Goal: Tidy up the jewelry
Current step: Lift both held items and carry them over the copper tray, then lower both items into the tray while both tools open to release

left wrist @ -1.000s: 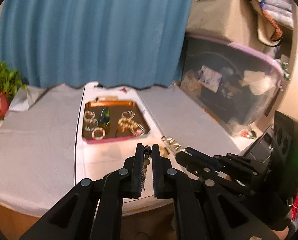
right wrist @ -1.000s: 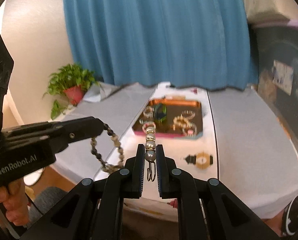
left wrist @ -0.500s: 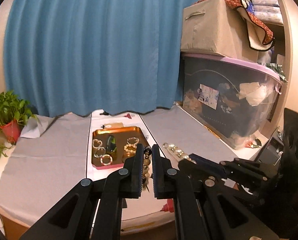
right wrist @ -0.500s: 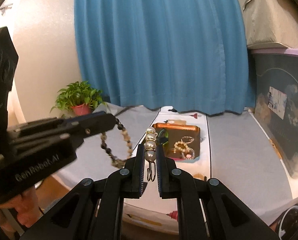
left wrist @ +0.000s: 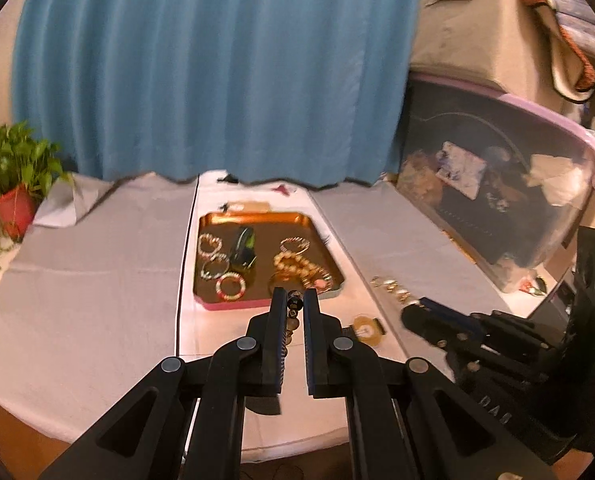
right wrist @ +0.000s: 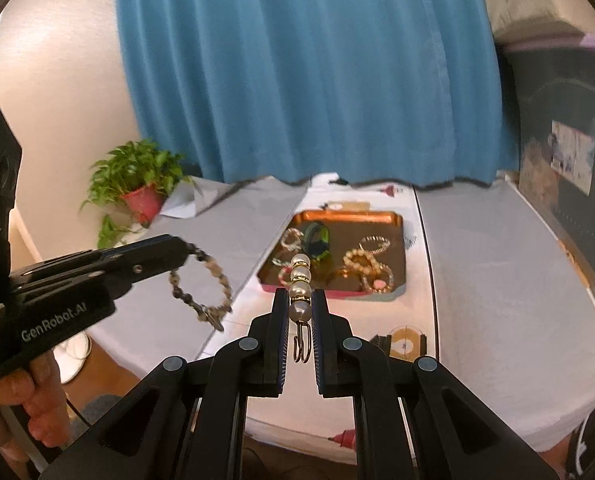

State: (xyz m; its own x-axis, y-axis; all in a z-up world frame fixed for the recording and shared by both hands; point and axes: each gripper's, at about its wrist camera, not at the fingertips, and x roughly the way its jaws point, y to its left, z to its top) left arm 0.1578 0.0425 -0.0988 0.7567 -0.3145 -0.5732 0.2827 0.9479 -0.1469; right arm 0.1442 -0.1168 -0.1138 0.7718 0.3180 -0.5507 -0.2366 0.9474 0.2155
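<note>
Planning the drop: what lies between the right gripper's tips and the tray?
Only bare white cloth shows between the right gripper and the tray in the right wrist view, though its pearl bracelet overlaps the tray's near edge.

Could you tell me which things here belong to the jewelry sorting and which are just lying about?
Part of the job:
- copper tray holding bracelets
- dark beaded bracelet in the left gripper
- pearl piece in the right gripper

Lying about:
- potted plant
- blue curtain
- storage bin
- tape roll
</note>
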